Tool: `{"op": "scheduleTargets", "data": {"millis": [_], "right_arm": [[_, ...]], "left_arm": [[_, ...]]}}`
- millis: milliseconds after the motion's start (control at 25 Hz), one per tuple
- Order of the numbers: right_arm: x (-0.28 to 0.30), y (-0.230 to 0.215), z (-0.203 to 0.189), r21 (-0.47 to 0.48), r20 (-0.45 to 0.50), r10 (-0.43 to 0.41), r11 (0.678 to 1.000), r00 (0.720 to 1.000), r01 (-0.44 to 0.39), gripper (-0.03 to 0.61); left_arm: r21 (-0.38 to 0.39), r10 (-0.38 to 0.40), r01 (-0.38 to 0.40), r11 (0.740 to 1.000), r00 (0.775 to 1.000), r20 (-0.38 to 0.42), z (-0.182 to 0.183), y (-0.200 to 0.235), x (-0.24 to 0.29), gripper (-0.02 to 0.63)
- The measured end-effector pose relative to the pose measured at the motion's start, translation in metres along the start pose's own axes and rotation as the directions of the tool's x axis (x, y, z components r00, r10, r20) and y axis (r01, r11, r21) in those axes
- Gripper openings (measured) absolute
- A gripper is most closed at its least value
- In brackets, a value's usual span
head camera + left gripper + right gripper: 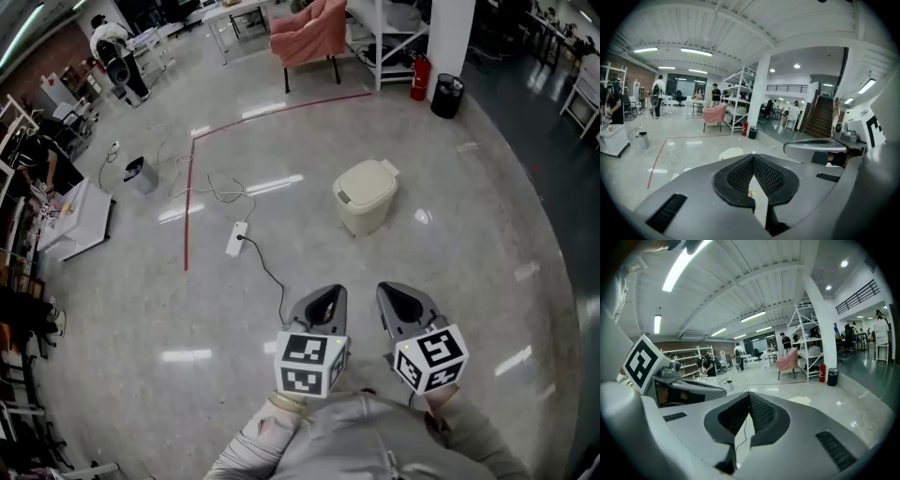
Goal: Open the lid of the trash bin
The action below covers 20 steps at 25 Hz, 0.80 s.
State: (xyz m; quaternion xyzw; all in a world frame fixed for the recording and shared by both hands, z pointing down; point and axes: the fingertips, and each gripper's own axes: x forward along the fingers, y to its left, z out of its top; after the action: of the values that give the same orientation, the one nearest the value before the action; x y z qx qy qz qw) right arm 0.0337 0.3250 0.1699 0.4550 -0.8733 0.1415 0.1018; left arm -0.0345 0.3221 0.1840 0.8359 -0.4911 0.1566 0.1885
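- The left gripper (330, 292) has its jaws together at the tips with nothing between them. The left gripper view (753, 157) shows only glossy floor through the narrow gap behind the tips.
- The right gripper (392, 289) is likewise closed and empty. In the right gripper view (750, 394), floor and a thin black cable show through the gap.
- The head view shows both grippers side by side, low in the frame above grey sleeves (375, 441), well apart from anything on the floor.
- The trash bin (366, 195), cream-coloured, stands on the floor ahead of the grippers, a little to the right, with its lid down. Its inside cannot be seen. In the gripper views only its pale top peeks over the jaws (732, 153) (800, 400).
- Only the head view shows the white power strip (236, 238) with its cable trailing towards the grippers. It also shows the red tape line (187, 202) on the floor.
- A small grey bin (139, 174) sits among loose cables at the left. A black bin (447, 96) stands by the white pillar (448, 37), next to a red fire extinguisher (419, 77). The contents of both are too small to tell.
- A pink armchair (309, 33) stands farther back.
- Only the gripper views show the ceiling lights, the white shelving rack (738, 101), and standing people. The staircase (827, 123) appears in the left gripper view alone.
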Motion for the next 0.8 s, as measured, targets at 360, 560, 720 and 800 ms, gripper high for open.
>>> {"op": "scheduleTargets", "data": {"millis": [360,560,720,800], "right_arm": [[0.067,-0.023,0.030,0.011,0.013,-0.045,0.999,0.999,0.045,-0.002],[0.107,-0.027,0.039,0.020,0.010,-0.055,0.998,0.998,0.055,-0.002],[0.134,-0.034,0.043,0.024,0.008,-0.078,0.997,0.997,0.077,-0.002],[0.145,-0.038,0.044,0.035,0.005,-0.086,0.996,0.996,0.086,-0.002]], "left_arm": [[0.002,-0.046,0.046,0.999,0.999,-0.019,0.036,0.051,0.050,0.005],[0.013,-0.074,0.075,0.997,0.997,-0.020,0.054,0.083,0.076,0.005],[0.028,-0.100,0.101,0.995,0.995,-0.027,0.061,0.101,0.096,0.005],[0.032,-0.108,0.109,0.994,0.994,-0.036,0.062,0.109,0.104,0.005]]}}
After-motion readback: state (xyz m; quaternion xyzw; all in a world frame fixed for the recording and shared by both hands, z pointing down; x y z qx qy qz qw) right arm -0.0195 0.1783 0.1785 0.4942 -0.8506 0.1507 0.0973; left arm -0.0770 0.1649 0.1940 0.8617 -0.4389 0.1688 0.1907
